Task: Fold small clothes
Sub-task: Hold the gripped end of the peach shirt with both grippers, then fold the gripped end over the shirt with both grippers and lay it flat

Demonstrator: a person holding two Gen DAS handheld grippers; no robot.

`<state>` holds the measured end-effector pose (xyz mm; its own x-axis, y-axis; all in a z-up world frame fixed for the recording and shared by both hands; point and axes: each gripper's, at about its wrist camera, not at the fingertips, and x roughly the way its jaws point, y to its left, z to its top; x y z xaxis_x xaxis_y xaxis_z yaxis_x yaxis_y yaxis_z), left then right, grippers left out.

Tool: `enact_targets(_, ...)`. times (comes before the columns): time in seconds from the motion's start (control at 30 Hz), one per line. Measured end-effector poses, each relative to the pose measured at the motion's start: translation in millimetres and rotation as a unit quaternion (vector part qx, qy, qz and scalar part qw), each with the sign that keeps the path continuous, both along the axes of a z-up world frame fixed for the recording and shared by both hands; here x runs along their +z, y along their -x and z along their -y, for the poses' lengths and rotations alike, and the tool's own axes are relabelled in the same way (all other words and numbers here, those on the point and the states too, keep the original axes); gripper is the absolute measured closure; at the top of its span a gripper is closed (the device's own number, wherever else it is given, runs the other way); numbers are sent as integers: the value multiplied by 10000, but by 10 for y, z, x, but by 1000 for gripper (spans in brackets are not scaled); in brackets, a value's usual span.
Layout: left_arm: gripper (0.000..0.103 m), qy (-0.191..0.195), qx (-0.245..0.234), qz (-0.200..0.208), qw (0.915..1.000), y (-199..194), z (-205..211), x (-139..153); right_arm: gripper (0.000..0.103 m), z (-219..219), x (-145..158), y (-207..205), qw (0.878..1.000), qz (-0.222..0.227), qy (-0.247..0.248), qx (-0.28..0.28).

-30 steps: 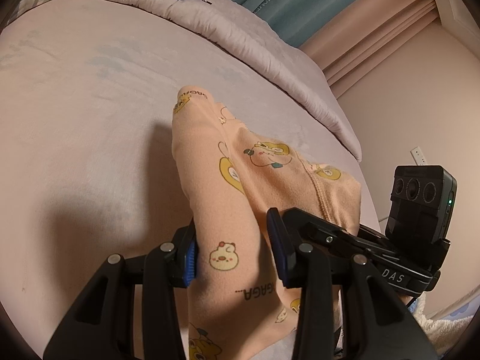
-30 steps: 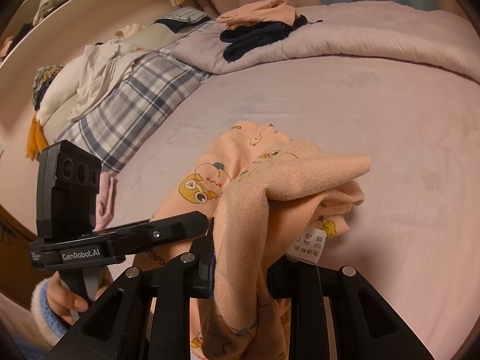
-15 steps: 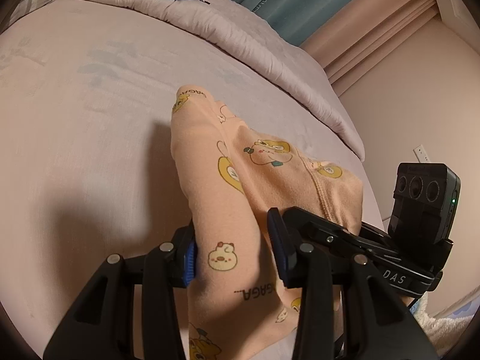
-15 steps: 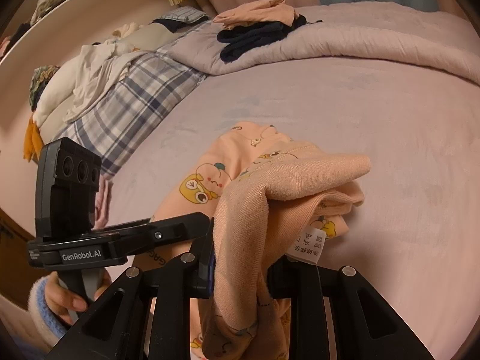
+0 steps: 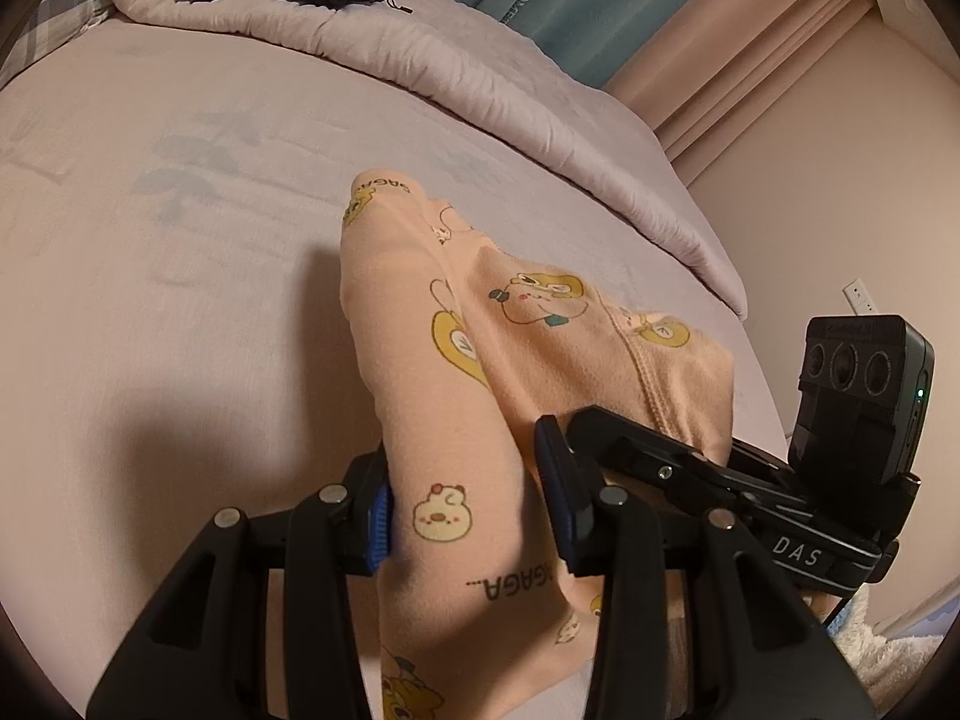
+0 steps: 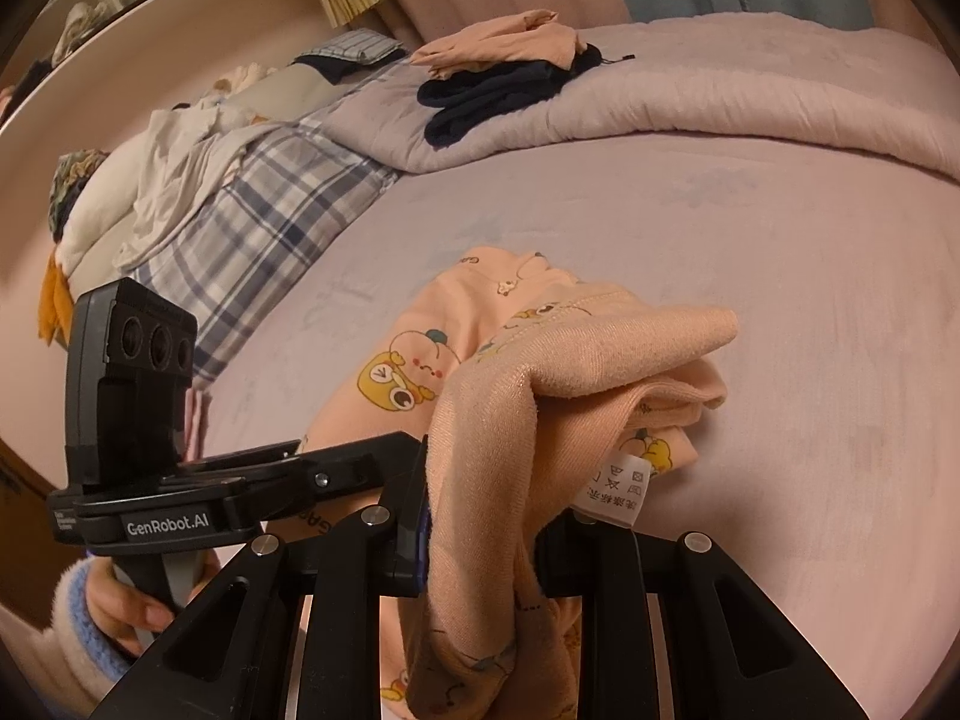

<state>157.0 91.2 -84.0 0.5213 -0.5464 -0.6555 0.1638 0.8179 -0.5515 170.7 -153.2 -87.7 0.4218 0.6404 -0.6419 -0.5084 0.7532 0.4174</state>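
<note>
Both claws pinch the same peach printed garment (image 5: 456, 372): the left claw (image 5: 462, 504) clamps a leg or sleeve of it, the right claw (image 6: 480, 510) a bunched hem beside the care label (image 6: 618, 489). Its far end rests on the pink bed sheet (image 5: 180, 300), the near part lifted. Thick bunching in the right claw could slip free or drag layers unevenly, skewing the fold. Cloth hides the pads' contact, and the garment's lower edge runs out of view.
</note>
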Motion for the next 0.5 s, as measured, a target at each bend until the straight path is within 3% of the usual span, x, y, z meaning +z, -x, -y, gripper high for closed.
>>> enact_targets(0.5, 63, -81, 18, -5, 10000, -183, -42, -95, 77, -38, -33, -137, 9999, 82, 29, -71)
